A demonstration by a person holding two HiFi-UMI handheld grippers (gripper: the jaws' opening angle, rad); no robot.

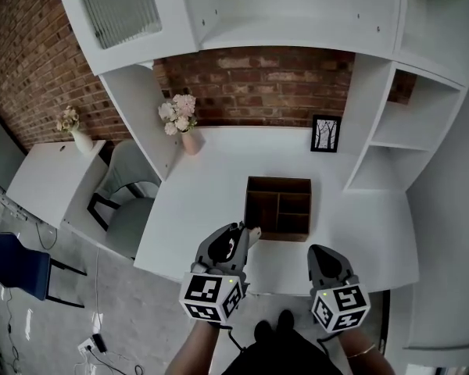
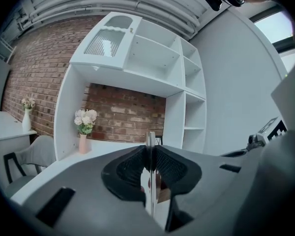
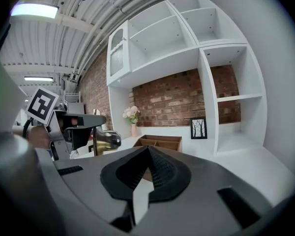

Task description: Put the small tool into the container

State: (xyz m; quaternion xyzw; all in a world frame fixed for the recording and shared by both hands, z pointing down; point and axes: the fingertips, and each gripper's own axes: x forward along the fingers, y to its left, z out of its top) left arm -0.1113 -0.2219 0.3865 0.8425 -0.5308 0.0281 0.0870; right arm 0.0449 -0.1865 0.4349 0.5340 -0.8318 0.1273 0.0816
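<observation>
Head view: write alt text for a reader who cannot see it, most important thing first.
The left gripper grips a small tool near the front left corner of an open wooden container on a white desk. The right gripper hangs beside it, shut and empty. A framed picture and a vase of flowers stand at the brick wall behind.

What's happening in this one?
A person stands at a white desk with a hand-held gripper in each hand. The left hand-held gripper is clamped on the small tool, just short of the near-left corner of the wooden container. The tool is not in yet. The right hand-held gripper is shut and empty.
</observation>
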